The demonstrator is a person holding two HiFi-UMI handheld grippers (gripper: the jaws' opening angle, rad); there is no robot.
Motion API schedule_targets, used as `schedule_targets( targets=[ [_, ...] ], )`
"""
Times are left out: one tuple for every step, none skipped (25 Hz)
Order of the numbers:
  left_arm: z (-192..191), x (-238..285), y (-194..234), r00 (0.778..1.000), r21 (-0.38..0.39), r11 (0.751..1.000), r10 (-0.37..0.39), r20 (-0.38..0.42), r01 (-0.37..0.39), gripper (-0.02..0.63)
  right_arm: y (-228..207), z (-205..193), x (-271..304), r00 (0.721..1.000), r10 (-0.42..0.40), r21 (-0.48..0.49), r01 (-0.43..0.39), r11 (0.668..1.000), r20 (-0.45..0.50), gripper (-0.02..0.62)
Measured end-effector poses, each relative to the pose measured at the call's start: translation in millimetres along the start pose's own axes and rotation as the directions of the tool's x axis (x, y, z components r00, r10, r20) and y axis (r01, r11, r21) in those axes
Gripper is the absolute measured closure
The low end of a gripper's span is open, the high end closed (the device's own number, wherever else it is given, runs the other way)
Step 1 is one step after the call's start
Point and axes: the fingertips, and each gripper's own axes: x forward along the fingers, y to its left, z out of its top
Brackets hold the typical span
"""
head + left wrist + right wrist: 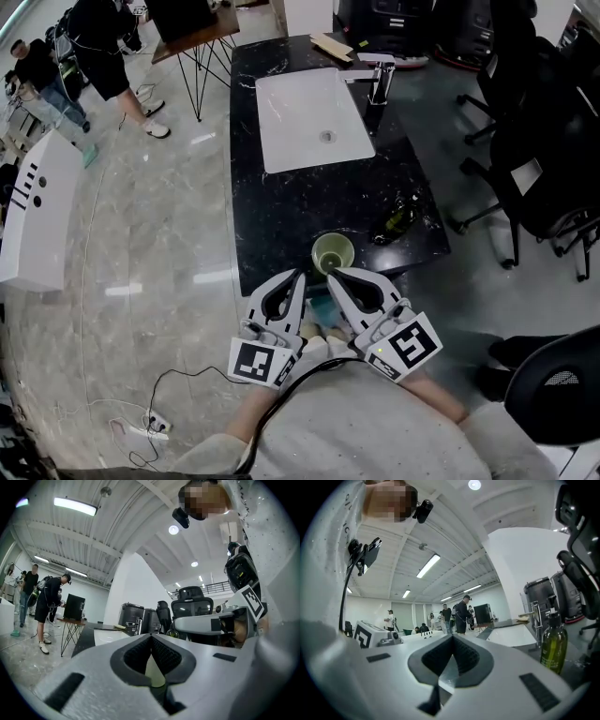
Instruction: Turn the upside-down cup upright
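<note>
A pale green cup (333,251) stands on the black counter (281,216) near its front edge, with its open mouth facing up. My left gripper (302,273) and my right gripper (328,274) hover side by side just in front of the cup, both shut and empty. In the left gripper view the jaws of the left gripper (151,637) meet at the tip, and the cup (154,673) shows through the gap behind them. The right gripper (452,637) points level in its own view, with its pads together and nothing held.
A white sink (312,117) with a faucet (380,80) is set in the counter's far half. An olive bottle (401,217) stands right of the cup. Black office chairs (534,159) crowd the right side. People (108,52) stand at the far left. A power strip (150,429) lies on the floor.
</note>
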Motion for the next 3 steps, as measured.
schedule_targets(
  targets=[
    [0.7,-0.2,0.5,1.0,0.002,1.0,0.001,0.001,-0.001,0.598,-0.3,0.9,0.3,1.0,-0.001,-0.003,0.001,1.0,0.002,0.588],
    [1.6,-0.4,1.2,1.0,0.004,1.0,0.003,0.002,-0.003,0.598,-0.5,1.7,0.7,1.0,-0.001,-0.006,0.001,1.0,0.004,0.588],
    [2.5,-0.6,1.9,1.0,0.006,1.0,0.005,0.003,-0.005,0.598,-0.7,2.6,1.1,1.0,-0.001,-0.009,0.001,1.0,0.006,0.588]
  ],
)
